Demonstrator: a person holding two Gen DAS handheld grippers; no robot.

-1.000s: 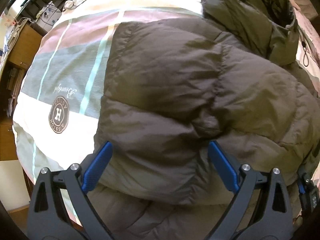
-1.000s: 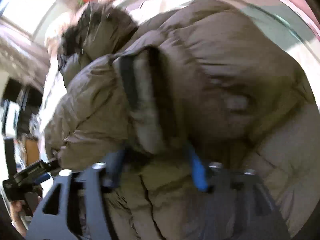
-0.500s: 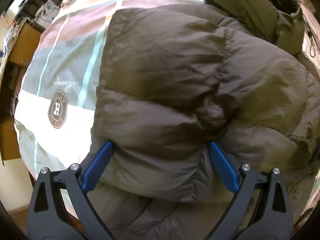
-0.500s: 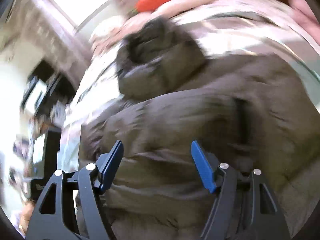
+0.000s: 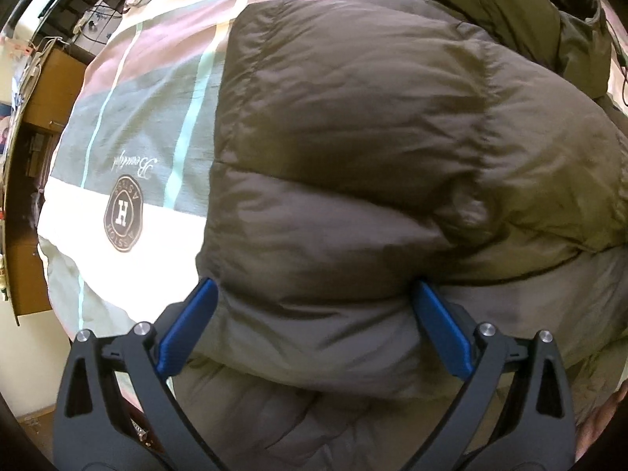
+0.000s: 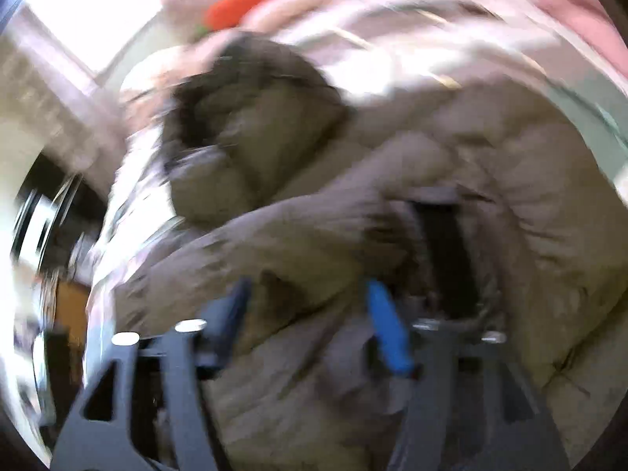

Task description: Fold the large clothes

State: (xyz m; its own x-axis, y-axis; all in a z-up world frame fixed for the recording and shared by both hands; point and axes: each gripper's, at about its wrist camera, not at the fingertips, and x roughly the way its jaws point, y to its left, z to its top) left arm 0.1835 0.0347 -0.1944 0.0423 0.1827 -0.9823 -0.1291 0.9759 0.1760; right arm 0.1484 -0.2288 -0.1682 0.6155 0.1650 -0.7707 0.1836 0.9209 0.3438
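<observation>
left wrist view: the brown puffer jacket [image 5: 373,165] lies on a striped bedsheet [image 5: 129,117]; the left gripper [image 5: 314,298] stands wide, a jacket fold bulging between its pads. right wrist view, blurred: the right gripper [image 6: 310,294] is opening over jacket fabric.

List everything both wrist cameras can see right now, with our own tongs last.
puffer jacket: one, olive-brown, spread on the bed, folded edge between the left tongs' pads
hood: one, same brown, at the jacket's far end
bed cover: one, cream, grey and pink checks with a round H badge, under the jacket
orange thing: one, far end of the bed, too blurred to name
wooden furniture: brown, beside the bed
left tongs: black, blue pads, wide apart astride the jacket's fold
right tongs: black, blue pads, jaws opening, jacket fabric between them, blurred
</observation>
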